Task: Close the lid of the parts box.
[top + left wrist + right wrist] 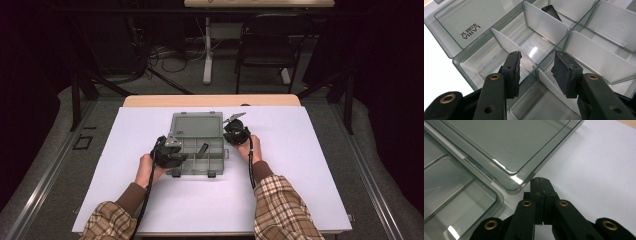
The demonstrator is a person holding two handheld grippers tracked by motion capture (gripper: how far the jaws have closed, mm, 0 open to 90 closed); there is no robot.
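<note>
A clear plastic organizer box (pixel 197 145) lies open in the middle of the white bench (pixel 300 165), its lid (pixel 196 125) folded flat behind it. From above, the left hand-held gripper (pixel 181 159) sits at the box's front left corner and the right hand-held gripper (pixel 235 134) just beside its right edge. The left gripper view shows that gripper (pixel 537 65) part open, its jaws straddling a white divider (pixel 510 48) without pressing it, and a small black piece (pixel 551 11) in a far compartment. The right gripper view shows that gripper (pixel 541 185) closed on nothing, at the lid's corner (pixel 521 183).

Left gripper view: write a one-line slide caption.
Left gripper, jaws apart, poised over a white divider inside the open clear compartment box.
</note>
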